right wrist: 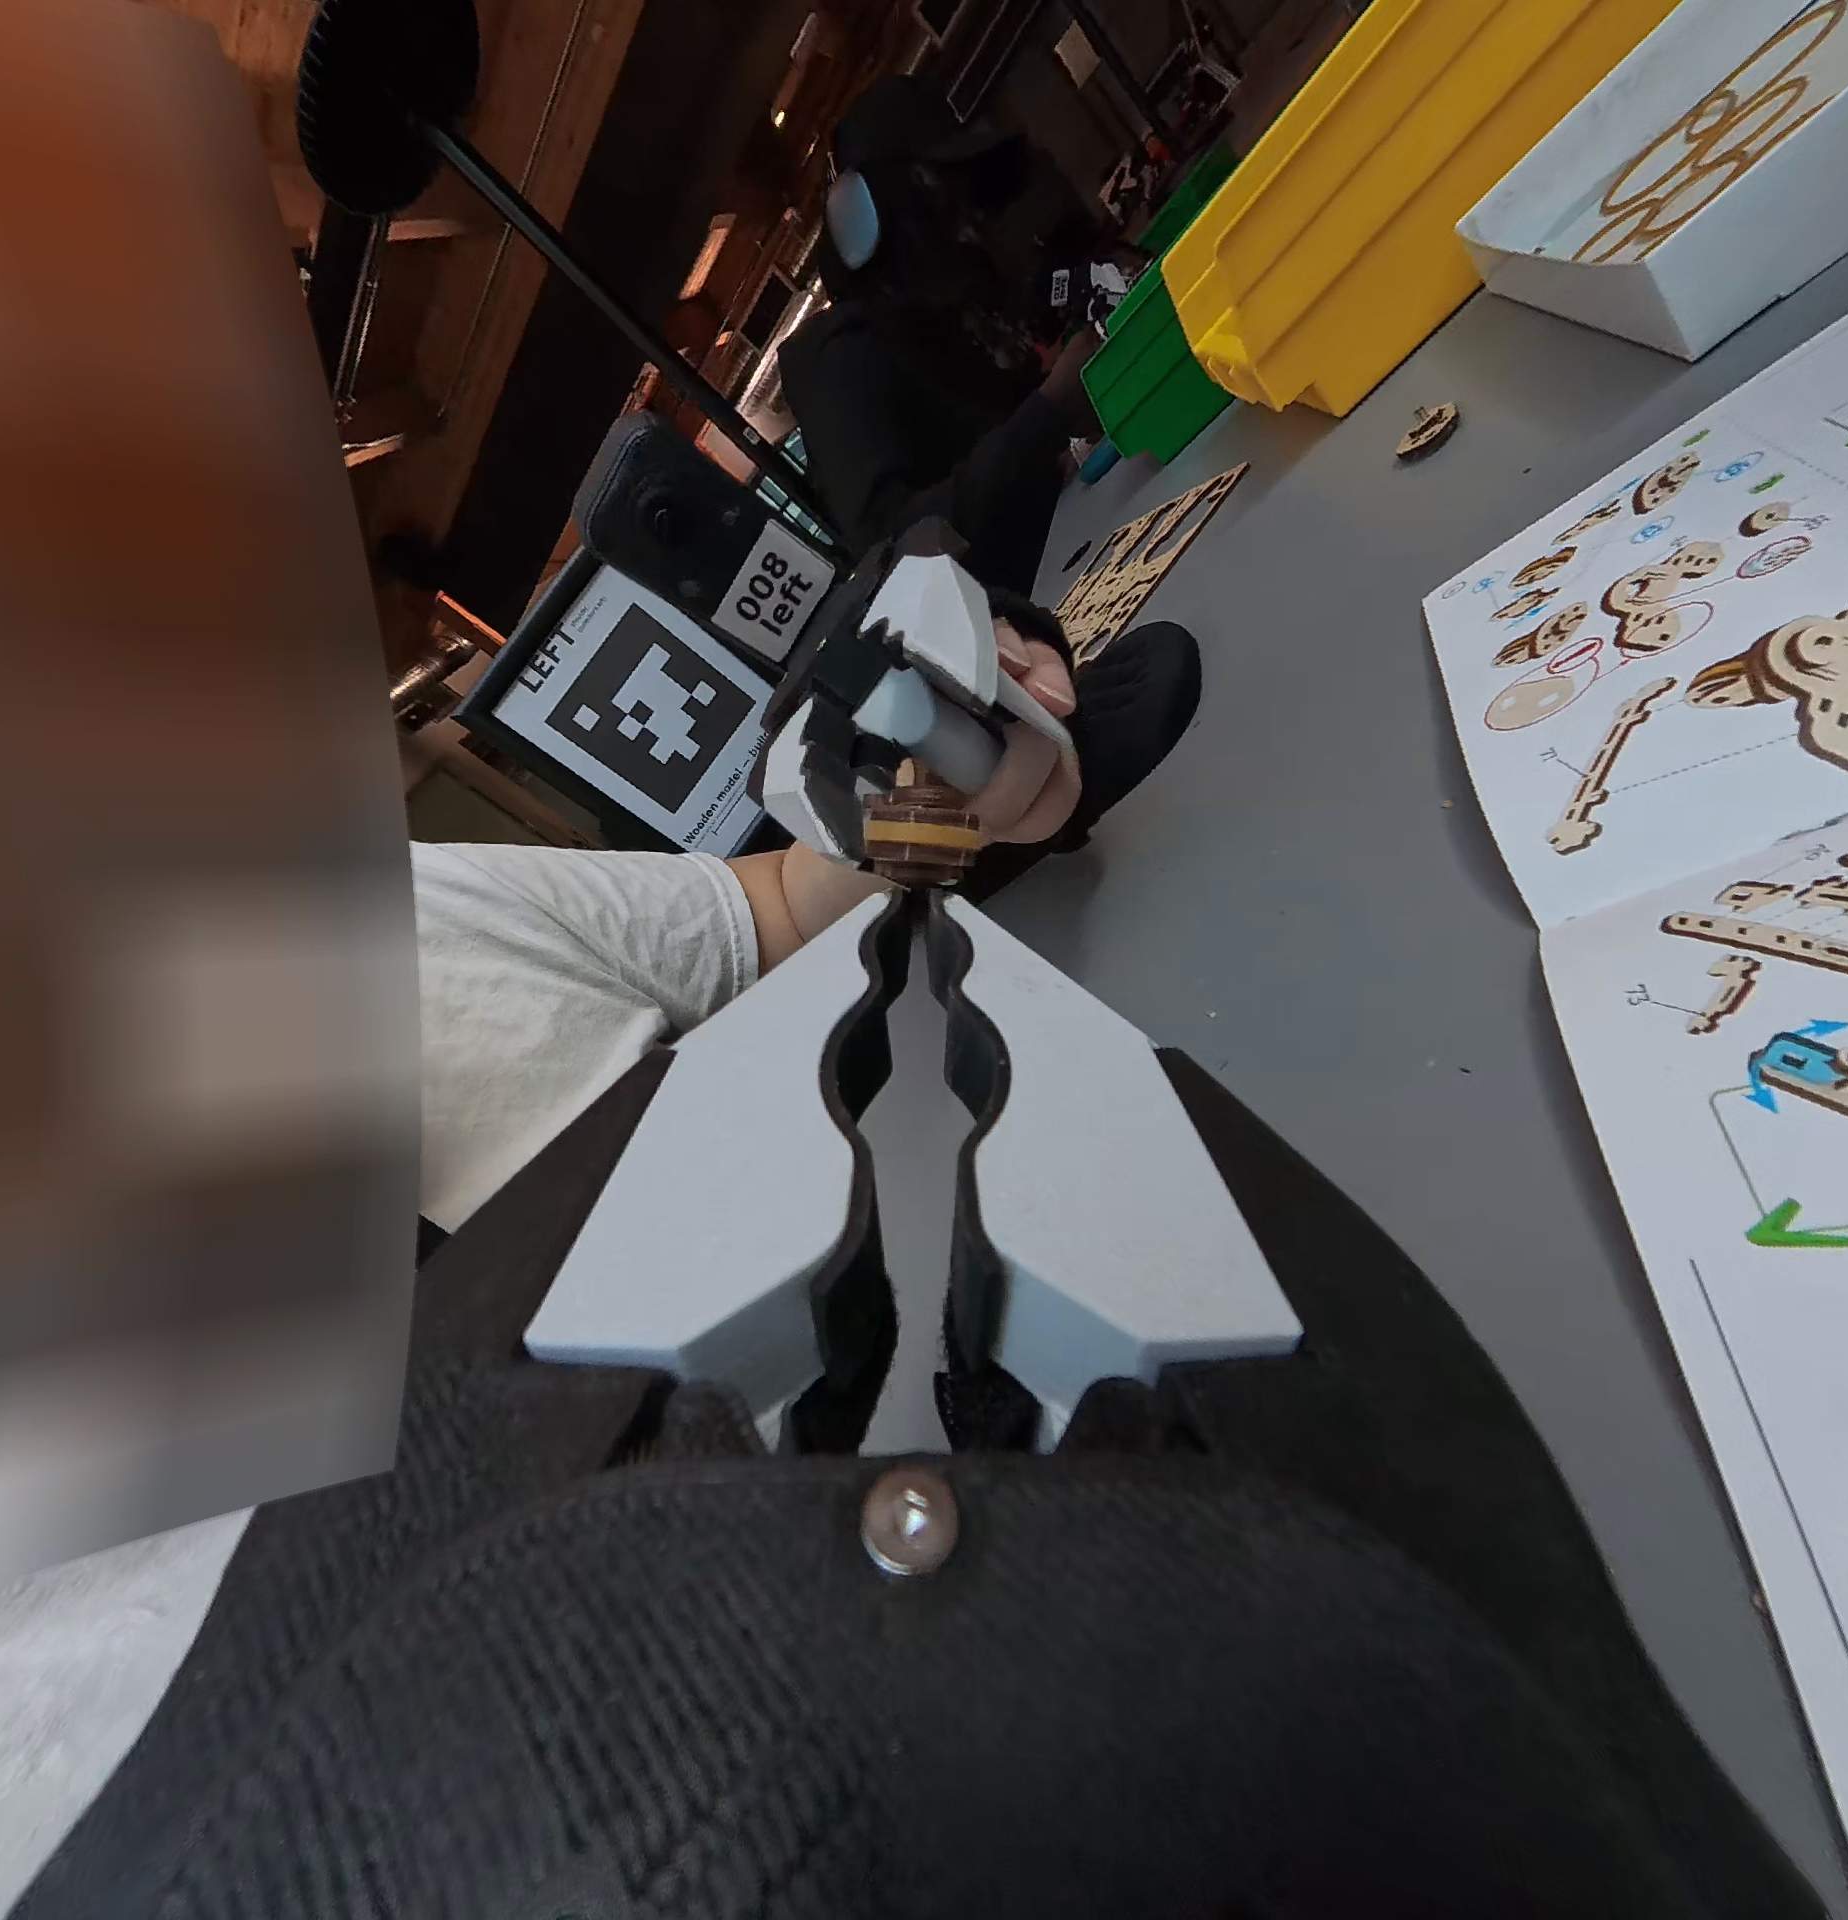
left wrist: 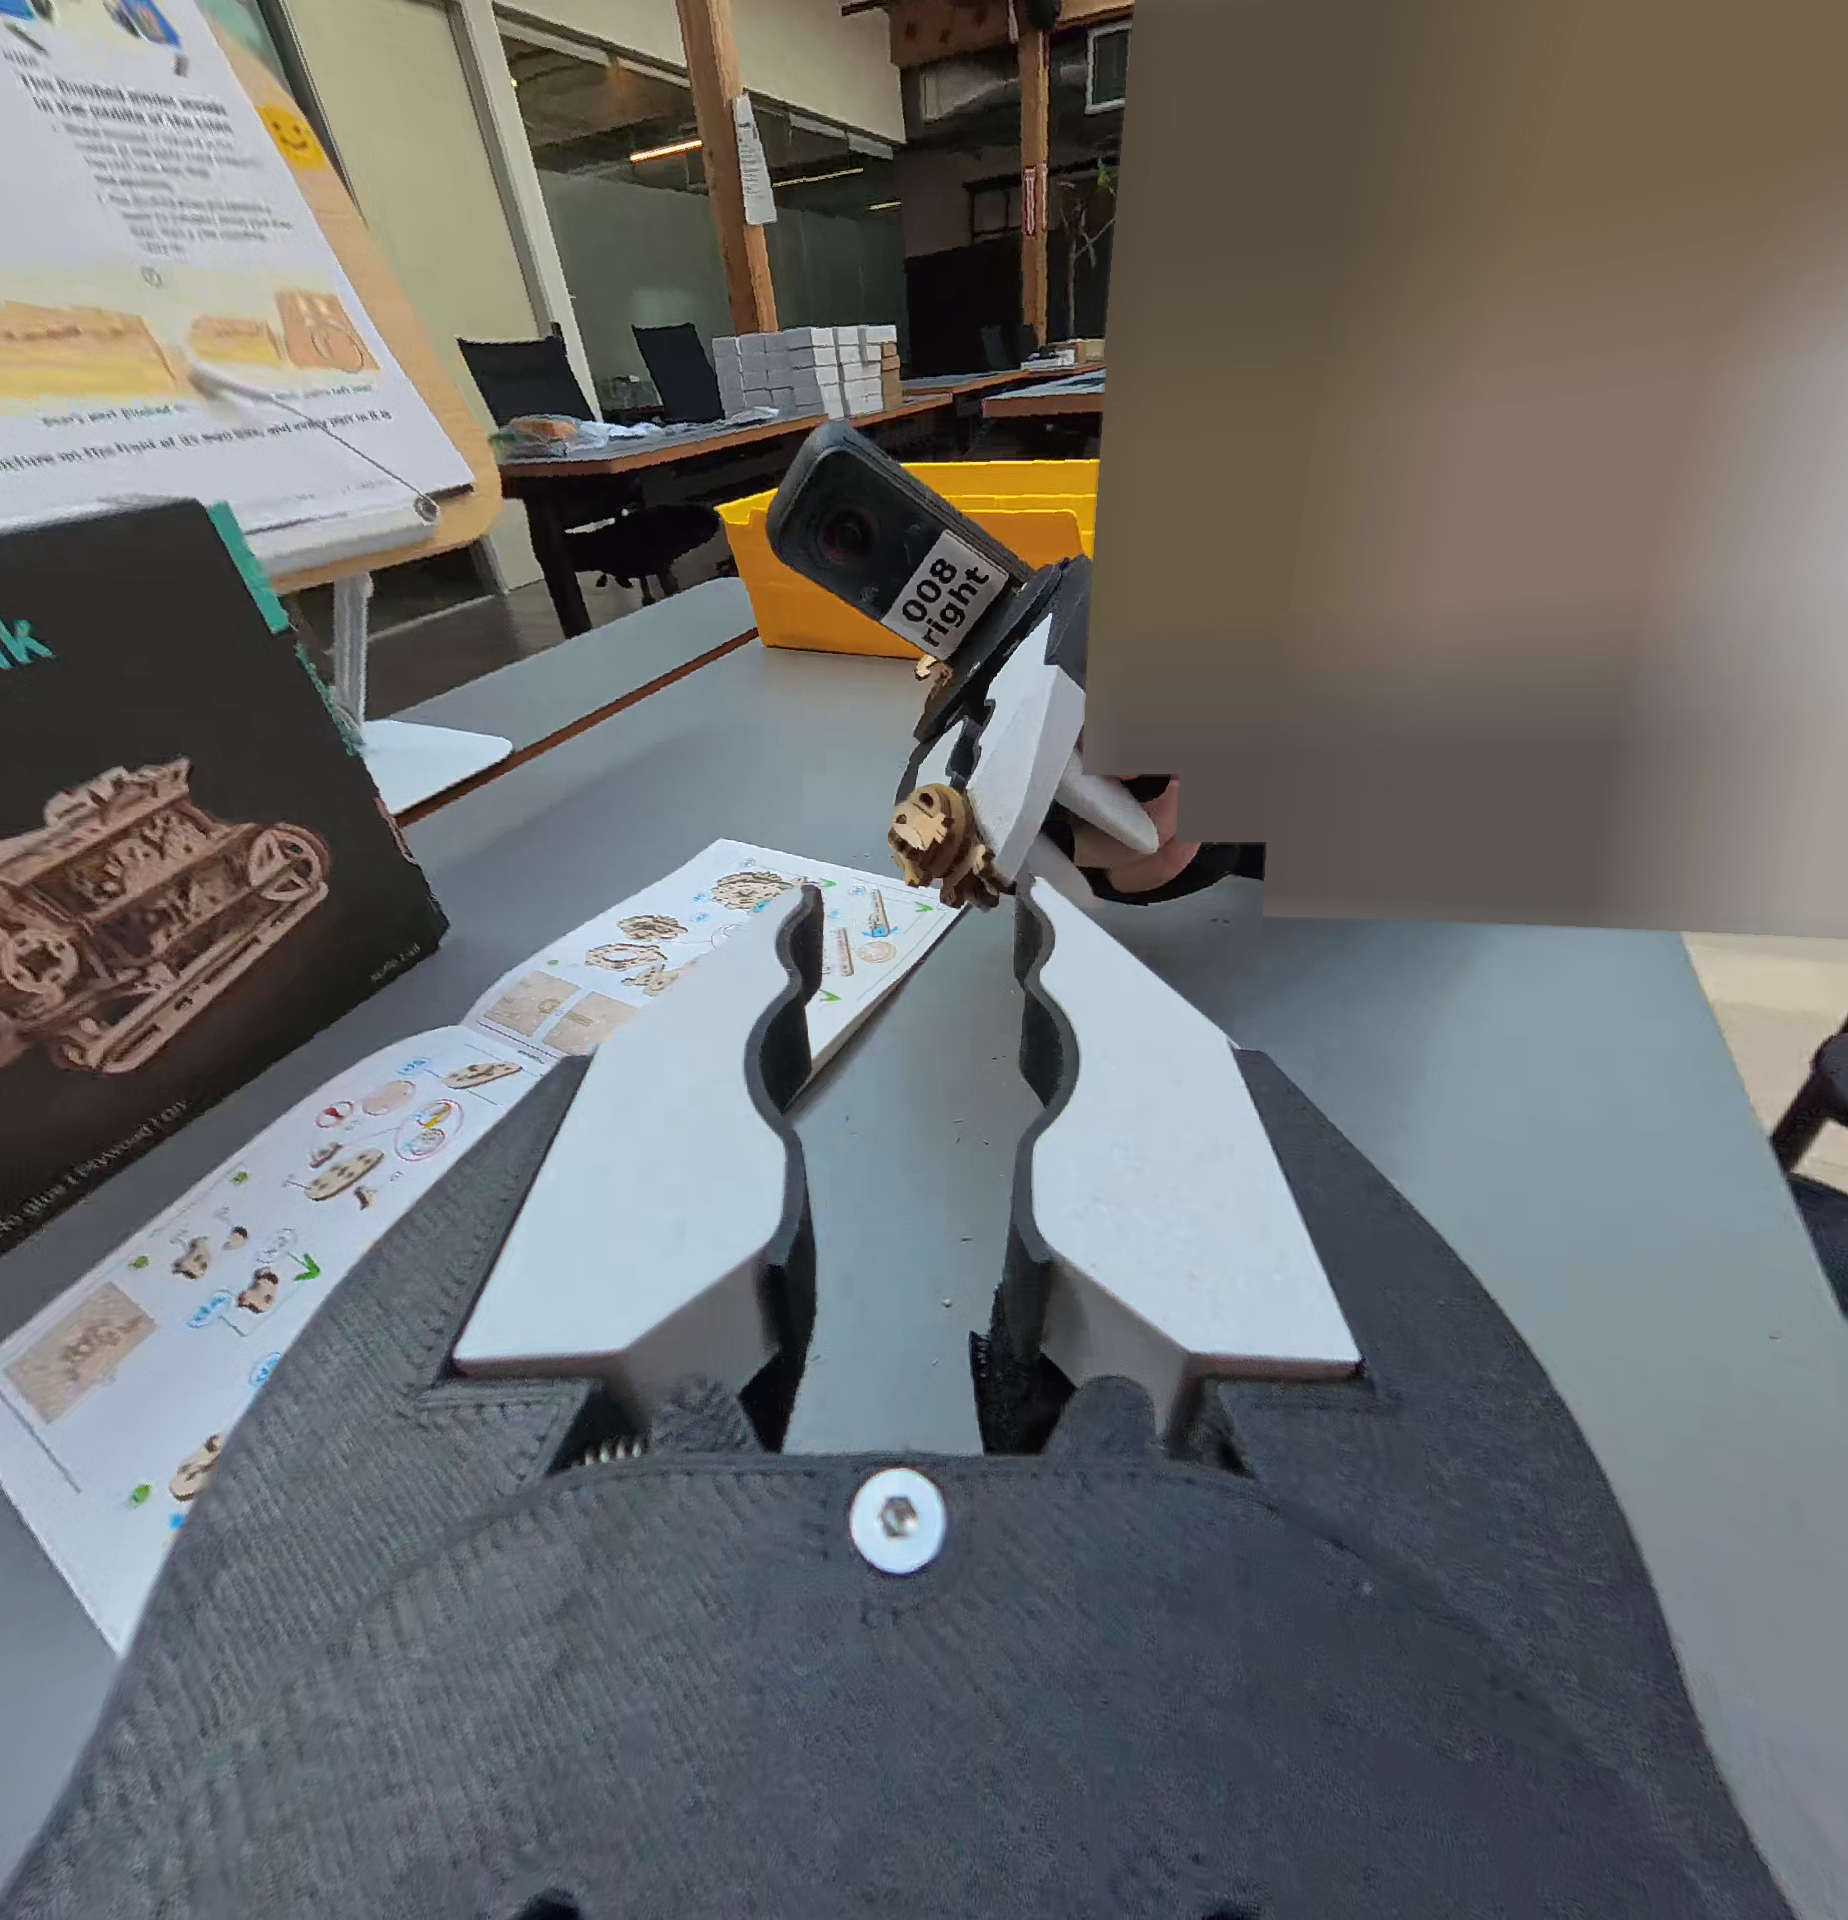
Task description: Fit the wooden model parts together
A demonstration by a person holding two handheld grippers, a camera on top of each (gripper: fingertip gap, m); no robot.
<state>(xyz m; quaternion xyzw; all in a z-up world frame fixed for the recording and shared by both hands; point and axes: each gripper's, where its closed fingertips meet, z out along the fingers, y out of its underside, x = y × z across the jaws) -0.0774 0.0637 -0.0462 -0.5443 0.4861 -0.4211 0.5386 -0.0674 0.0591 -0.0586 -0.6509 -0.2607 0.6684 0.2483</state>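
My right gripper (right wrist: 915,906) is shut on a small wooden assembly of stacked gear-like discs (right wrist: 920,826) and holds it by its edge above the grey table (right wrist: 1263,935). In the left wrist view the same assembly (left wrist: 941,847) hangs at the tip of the right gripper (left wrist: 987,847), tilted downward. My left gripper (left wrist: 920,914) is open and empty, with its fingertips just below and beside the assembly. In the right wrist view the left gripper (right wrist: 858,727) stands right behind the assembly with its jaws apart.
An open instruction booklet (left wrist: 380,1143) (right wrist: 1678,727) lies on the table. The dark model box (left wrist: 151,862) and a stand with a sheet (left wrist: 172,260) are at left. A yellow bin (right wrist: 1315,239), green bin (right wrist: 1138,395), white tray (right wrist: 1678,301), wooden sheet (right wrist: 1138,551) and loose part (right wrist: 1424,426) lie beyond. My left and right fingertips are right by each other.
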